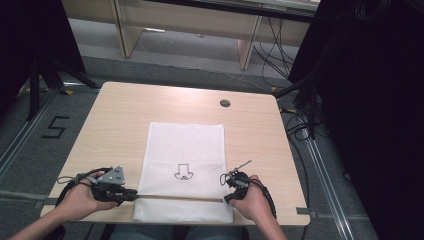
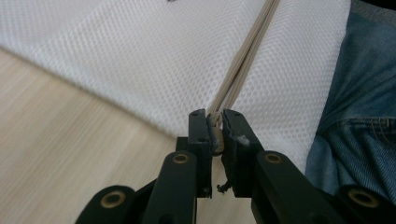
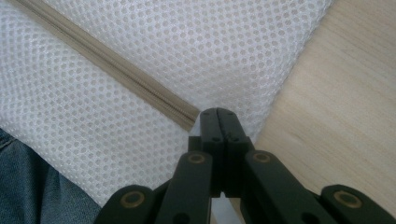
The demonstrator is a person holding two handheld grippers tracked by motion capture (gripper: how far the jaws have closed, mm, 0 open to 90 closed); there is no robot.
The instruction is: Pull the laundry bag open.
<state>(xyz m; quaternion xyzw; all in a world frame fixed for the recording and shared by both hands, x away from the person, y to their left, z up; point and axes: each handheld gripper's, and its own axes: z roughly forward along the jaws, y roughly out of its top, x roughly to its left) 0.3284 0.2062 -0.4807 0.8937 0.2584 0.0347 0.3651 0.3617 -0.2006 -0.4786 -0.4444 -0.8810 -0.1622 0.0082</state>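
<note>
A white mesh bag (image 1: 185, 145) lies flat on the wooden table (image 1: 125, 110), with a beige zipper (image 1: 180, 198) running across it near the front edge. My left gripper (image 1: 129, 195) is at the zipper's left end. In the left gripper view its jaws (image 2: 215, 116) are shut on the zipper pull (image 2: 217, 140), and the zipper (image 2: 243, 60) leads away from them. My right gripper (image 1: 227, 199) is at the zipper's right end. There its jaws (image 3: 218, 112) are pressed together on the mesh (image 3: 233, 56), just beside the zipper's end (image 3: 189, 120).
A small black line drawing (image 1: 183, 171) is printed on the bag's middle. A round cable hole (image 1: 225, 103) sits at the table's far side. The bag's front edge overhangs the table above the person's jeans (image 2: 364, 93). Cables and dark stands lie on the floor around the table.
</note>
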